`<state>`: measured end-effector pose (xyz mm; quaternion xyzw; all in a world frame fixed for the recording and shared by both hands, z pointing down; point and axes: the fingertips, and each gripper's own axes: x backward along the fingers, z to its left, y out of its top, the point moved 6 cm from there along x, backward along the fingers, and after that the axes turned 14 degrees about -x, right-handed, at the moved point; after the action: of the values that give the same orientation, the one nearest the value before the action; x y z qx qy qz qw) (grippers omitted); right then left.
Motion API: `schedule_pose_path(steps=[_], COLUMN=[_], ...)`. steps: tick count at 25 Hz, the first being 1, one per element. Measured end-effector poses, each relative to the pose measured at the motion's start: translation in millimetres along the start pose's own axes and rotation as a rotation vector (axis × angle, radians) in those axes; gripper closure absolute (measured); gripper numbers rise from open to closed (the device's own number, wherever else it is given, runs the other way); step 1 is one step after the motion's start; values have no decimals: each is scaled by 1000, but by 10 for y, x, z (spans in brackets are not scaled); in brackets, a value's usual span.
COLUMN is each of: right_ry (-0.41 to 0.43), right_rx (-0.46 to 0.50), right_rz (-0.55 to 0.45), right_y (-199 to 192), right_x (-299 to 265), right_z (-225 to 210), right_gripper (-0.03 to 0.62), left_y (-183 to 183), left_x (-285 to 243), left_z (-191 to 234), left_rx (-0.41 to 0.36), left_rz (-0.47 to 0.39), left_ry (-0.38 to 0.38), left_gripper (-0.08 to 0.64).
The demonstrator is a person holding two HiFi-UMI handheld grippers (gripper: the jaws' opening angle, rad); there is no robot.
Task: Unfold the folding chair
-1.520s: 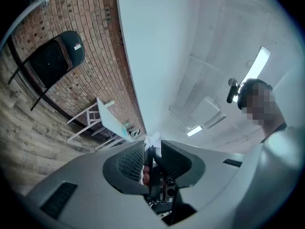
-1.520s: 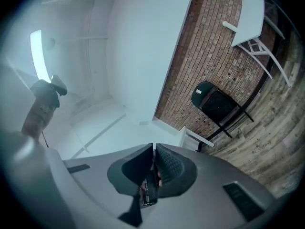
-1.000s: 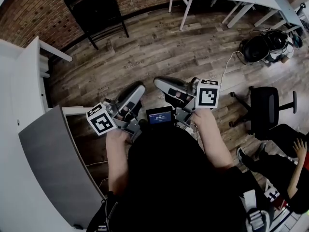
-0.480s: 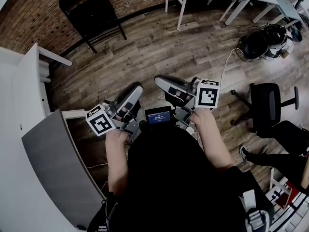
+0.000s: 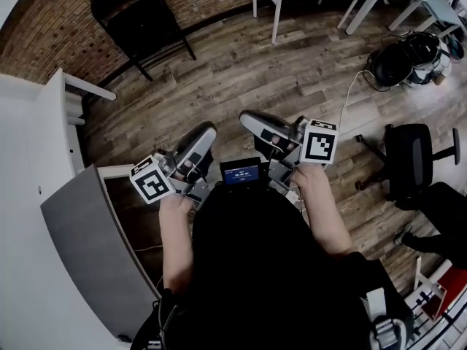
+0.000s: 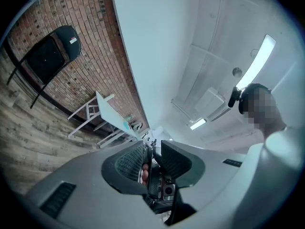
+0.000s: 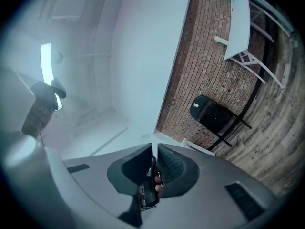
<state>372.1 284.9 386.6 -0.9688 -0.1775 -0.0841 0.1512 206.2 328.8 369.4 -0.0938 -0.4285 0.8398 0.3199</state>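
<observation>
Leaning folded against the red brick wall (image 5: 44, 20), the black metal-framed folding chair (image 5: 142, 17) is well apart from both grippers (probably rigid, fairly heavy). Suggested hold: frame tube or seat edge. Left gripper (image 5: 206, 132) jaws slightly apart, empty; right gripper (image 5: 249, 117) jaws closed, empty

the person wore a black top (image 5: 270, 268), with a small lit screen (image 5: 241, 173) at its front edge. the left gripper (image 5: 207, 131) and right gripper (image 5: 248, 117) had smooth grey shells, dark ribbed pads (image 6: 129, 162), and each a white cube (image 5: 152, 180) bearing black square markers.
</observation>
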Motion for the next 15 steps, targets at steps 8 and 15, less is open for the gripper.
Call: schedule_pose_path(steps=[8,15], right_ry=[-2,-38], right_rx=[-8,12], right_rz=[-3,-6], right_y=[-5,14], right_x=[0,56], right_z=[-23,-250], right_gripper=[561,560], left_y=[-27,-247], left_x=[-29,-158], left_z=[43,290], left_rx=[18,56], left_rz=[8,9], left_ry=[-1,-29], left_gripper=[442,442])
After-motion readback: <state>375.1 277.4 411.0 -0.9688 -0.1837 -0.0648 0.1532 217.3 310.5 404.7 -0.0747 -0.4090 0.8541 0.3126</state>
